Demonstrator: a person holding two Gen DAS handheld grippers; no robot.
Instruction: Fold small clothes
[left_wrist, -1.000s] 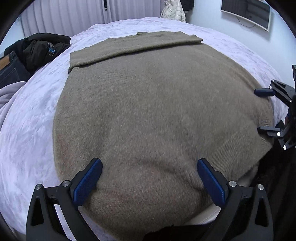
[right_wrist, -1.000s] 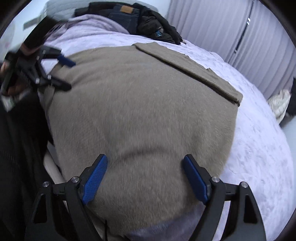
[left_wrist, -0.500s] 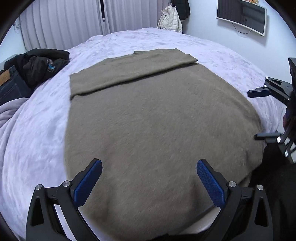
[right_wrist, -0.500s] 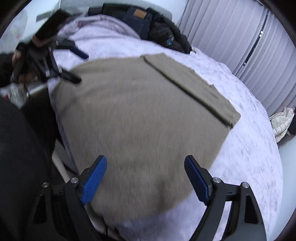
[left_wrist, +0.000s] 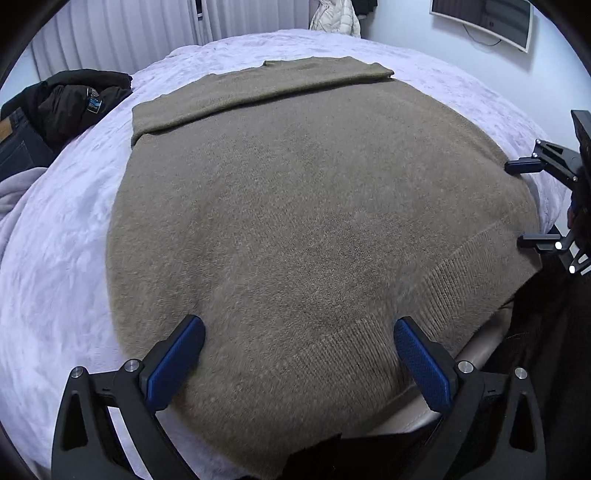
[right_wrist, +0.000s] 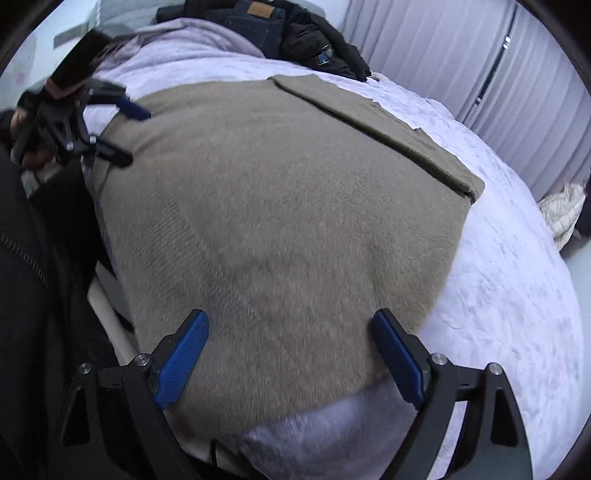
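An olive-brown knit sweater (left_wrist: 303, 206) lies flat on the bed, its sleeves folded across the far end (left_wrist: 258, 92). My left gripper (left_wrist: 298, 325) hovers open over the ribbed hem near one corner, with only fabric below its blue pads. My right gripper (right_wrist: 290, 315) hangs over the other hem corner of the sweater (right_wrist: 280, 206); its jaws are opening and nothing is pinched between them. Each gripper shows in the other's view: the right gripper (left_wrist: 517, 205) at the right edge, the left gripper (right_wrist: 136, 136) at upper left, both with fingers apart.
A lavender bedspread (left_wrist: 48, 258) covers the bed. A pile of dark clothes and jeans (left_wrist: 70, 103) sits at the far left corner. A pale jacket (left_wrist: 332, 18) hangs by the curtains. The person's dark clothing (right_wrist: 29, 295) fills the near bed edge.
Both grippers drew back from the sweater half a second ago and have come back close over the hem. The sweater lies as before.
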